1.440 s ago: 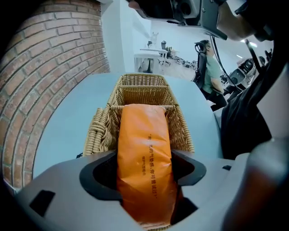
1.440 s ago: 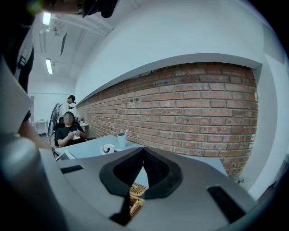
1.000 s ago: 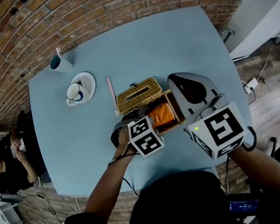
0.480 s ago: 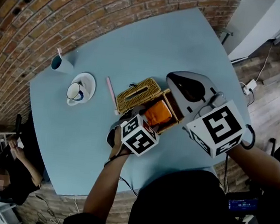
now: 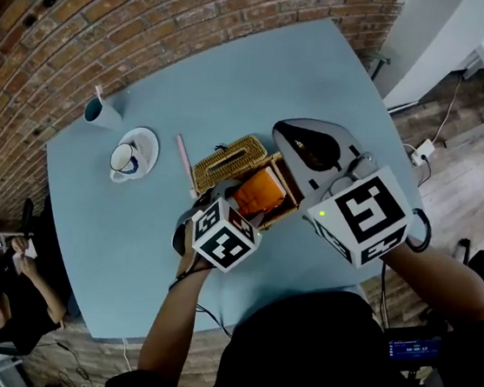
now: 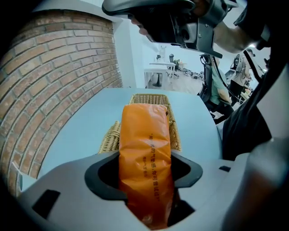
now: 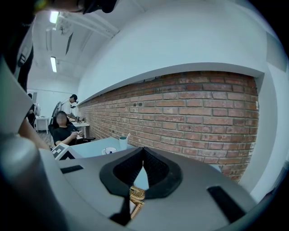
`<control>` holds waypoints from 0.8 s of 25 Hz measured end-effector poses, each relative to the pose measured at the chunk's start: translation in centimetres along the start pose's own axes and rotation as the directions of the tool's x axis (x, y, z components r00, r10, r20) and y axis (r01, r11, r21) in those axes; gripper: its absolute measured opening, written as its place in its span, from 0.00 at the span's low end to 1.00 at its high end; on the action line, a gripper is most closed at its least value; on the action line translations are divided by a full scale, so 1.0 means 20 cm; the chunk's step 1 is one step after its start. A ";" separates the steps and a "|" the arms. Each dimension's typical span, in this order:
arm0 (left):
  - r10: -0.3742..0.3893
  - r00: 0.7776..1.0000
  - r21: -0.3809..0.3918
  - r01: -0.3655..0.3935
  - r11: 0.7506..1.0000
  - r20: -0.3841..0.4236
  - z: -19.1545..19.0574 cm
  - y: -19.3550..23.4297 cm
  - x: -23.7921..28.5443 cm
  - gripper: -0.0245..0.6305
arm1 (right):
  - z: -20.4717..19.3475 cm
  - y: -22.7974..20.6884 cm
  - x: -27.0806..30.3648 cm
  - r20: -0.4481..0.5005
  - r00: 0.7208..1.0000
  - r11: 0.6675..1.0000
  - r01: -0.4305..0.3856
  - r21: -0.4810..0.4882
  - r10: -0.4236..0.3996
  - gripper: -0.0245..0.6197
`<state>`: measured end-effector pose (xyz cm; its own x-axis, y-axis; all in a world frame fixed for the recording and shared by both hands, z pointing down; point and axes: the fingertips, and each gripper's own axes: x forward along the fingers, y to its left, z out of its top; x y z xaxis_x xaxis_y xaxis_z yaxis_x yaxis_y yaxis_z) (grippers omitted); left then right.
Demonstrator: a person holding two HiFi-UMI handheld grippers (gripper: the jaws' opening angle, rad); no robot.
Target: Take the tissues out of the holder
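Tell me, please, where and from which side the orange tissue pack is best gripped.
Grip its free upper end across the narrow width, coming steeply from above. The orange tissue pack is long and soft, and its other end seems to reach into the wicker holder, so only that end is open. The left hand-held gripper clamps it this way.

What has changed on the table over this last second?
The left gripper, jaws clamped on the orange tissue pack, has lifted it higher out of the wicker holder. The right gripper stays shut on the holder's edge. The teal cup, the mug on its saucer and the pink stick have not moved.
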<state>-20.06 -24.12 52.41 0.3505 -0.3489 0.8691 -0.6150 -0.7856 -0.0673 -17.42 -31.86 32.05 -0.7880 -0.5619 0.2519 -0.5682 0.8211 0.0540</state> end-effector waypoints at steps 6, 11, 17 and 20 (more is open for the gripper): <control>0.022 0.999 -0.025 -0.021 0.999 0.047 0.02 0.00 -0.08 0.45 | 0.04 0.03 -0.02 0.014 1.000 1.000 -0.006 -0.021 0.006 0.04; 0.049 0.994 -0.050 -0.044 0.998 0.098 0.06 0.01 -0.14 0.45 | 0.06 0.05 -0.04 0.024 1.000 1.000 -0.003 -0.026 0.004 0.04; 0.110 0.976 -0.126 -0.087 0.988 0.186 0.08 0.05 -0.25 0.45 | 0.09 0.07 -0.05 0.037 0.999 0.999 -0.002 -0.034 0.003 0.04; 0.167 0.954 -0.207 -0.116 0.971 0.249 0.09 0.10 -0.33 0.45 | 0.11 0.08 -0.07 0.045 0.999 0.999 -0.006 -0.048 0.009 0.04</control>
<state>-22.41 -24.25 45.59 0.4077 -0.5909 0.6961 -0.7844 -0.6170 -0.0643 -17.75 -29.98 29.76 -0.8027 -0.5588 0.2083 -0.5512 0.8285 0.0982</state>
